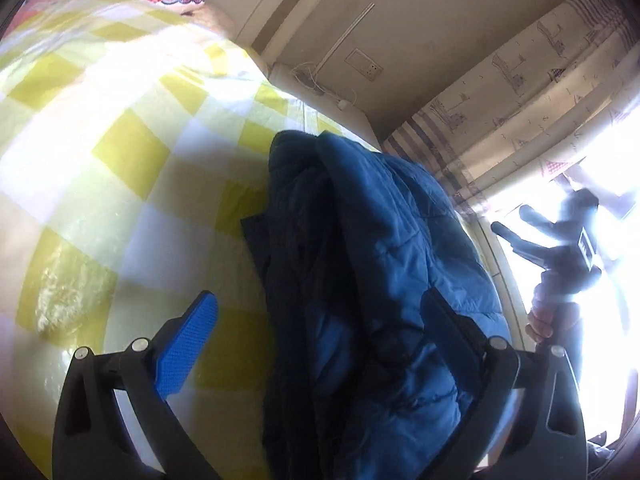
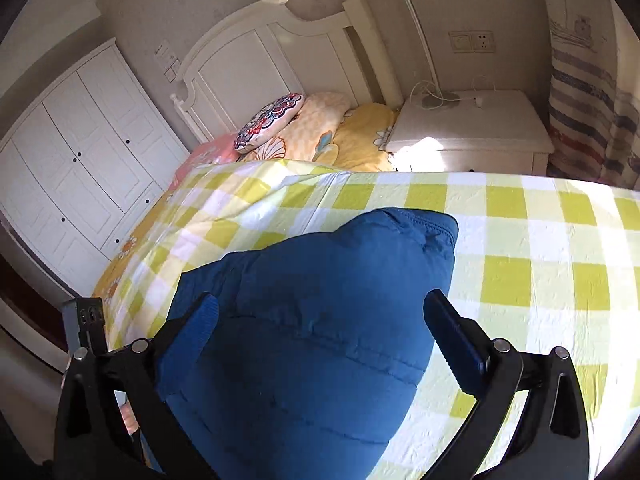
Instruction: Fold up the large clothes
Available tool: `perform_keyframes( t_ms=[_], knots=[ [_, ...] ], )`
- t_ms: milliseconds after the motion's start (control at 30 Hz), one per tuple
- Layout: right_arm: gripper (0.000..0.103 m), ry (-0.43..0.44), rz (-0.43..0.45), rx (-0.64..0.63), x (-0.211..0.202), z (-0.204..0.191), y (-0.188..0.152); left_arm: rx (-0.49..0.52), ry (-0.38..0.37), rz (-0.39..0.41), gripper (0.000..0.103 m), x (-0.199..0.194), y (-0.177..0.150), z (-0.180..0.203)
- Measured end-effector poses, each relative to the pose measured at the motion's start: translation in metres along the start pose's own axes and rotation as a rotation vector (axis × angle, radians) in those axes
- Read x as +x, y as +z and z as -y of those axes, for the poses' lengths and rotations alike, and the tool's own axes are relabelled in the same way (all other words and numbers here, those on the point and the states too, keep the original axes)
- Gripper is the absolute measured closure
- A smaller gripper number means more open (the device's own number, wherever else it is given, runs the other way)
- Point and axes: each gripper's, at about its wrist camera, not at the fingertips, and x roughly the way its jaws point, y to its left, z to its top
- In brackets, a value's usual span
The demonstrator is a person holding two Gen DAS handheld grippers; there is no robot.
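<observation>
A blue quilted puffer jacket (image 1: 380,272) lies bunched on the yellow-and-white checked bedspread (image 1: 120,152). My left gripper (image 1: 320,320) is open above it, its blue left pad (image 1: 188,344) over the bedspread and its right finger over the jacket. In the right wrist view the jacket (image 2: 312,320) fills the space between the fingers of my right gripper (image 2: 320,312), which is wide open and not clamped on it. The right gripper also shows in the left wrist view (image 1: 560,240), at the right against the bright window, held by a hand.
A white headboard (image 2: 280,52), pillows (image 2: 272,120) and a white nightstand (image 2: 472,124) with a cable stand at the bed's far end. A white wardrobe (image 2: 76,168) is at the left. A patterned curtain (image 1: 520,92) and a bright window are at the right.
</observation>
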Motion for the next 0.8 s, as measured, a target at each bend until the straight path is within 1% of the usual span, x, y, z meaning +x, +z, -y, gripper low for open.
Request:
perform_keyframes(
  t_ms=[33, 67, 133, 167, 233, 267, 333, 400, 467, 533, 567, 600, 633, 667, 733, 800],
  knots=[
    [0.004, 0.028, -0.033, 0.055, -0.005, 0.012, -0.015, -0.019, -0.036, -0.034, 0.002, 0.002, -0.006, -0.006],
    [0.004, 0.064, -0.070, 0.110, -0.006, 0.022, -0.031, -0.029, -0.054, -0.067, 0.002, 0.006, -0.010, -0.010],
    [0.004, 0.158, -0.147, 0.195, 0.001, 0.035, -0.060, -0.049, -0.112, -0.114, 0.002, 0.015, -0.017, -0.011],
    [0.004, 0.187, -0.180, 0.216, 0.006, 0.035, -0.073, -0.070, -0.135, -0.127, 0.002, 0.019, -0.018, -0.012],
    [0.004, 0.206, -0.227, 0.211, 0.020, 0.031, -0.090, -0.077, -0.140, -0.132, 0.002, 0.027, -0.018, -0.011],
    [0.004, 0.228, -0.237, 0.218, 0.027, 0.029, -0.095, -0.074, -0.136, -0.141, 0.002, 0.032, -0.017, -0.009],
    [0.004, 0.299, -0.240, 0.247, 0.040, 0.025, -0.100, -0.061, -0.138, -0.161, 0.002, 0.041, -0.012, -0.006],
    [0.004, 0.320, -0.239, 0.228, 0.050, 0.016, -0.101, -0.062, -0.150, -0.187, 0.002, 0.048, -0.010, -0.002],
    [0.004, 0.306, -0.203, 0.209, 0.053, 0.008, -0.104, -0.074, -0.173, -0.229, 0.002, 0.054, -0.007, -0.001],
    [0.006, 0.297, -0.136, 0.169, 0.046, 0.001, -0.108, -0.082, -0.184, -0.245, 0.003, 0.059, -0.006, 0.002],
    [0.013, 0.280, -0.097, 0.139, 0.038, -0.003, -0.112, -0.075, -0.191, -0.244, 0.011, 0.061, -0.008, 0.006],
    [0.017, 0.260, -0.057, 0.106, 0.031, -0.007, -0.114, -0.058, -0.184, -0.213, 0.015, 0.060, -0.009, 0.010],
    [0.021, 0.238, -0.015, 0.065, 0.023, -0.013, -0.115, -0.028, -0.175, -0.173, 0.025, 0.056, -0.010, 0.016],
    [0.022, 0.215, 0.023, 0.033, 0.015, -0.017, -0.115, 0.003, -0.169, -0.139, 0.035, 0.053, -0.010, 0.024],
    [0.024, 0.178, 0.099, -0.014, 0.000, -0.025, -0.105, 0.034, -0.160, -0.097, 0.042, 0.057, -0.005, 0.039],
    [0.024, 0.144, 0.174, -0.041, -0.018, -0.026, -0.088, 0.041, -0.184, -0.063, 0.045, 0.066, 0.008, 0.054]
  ],
)
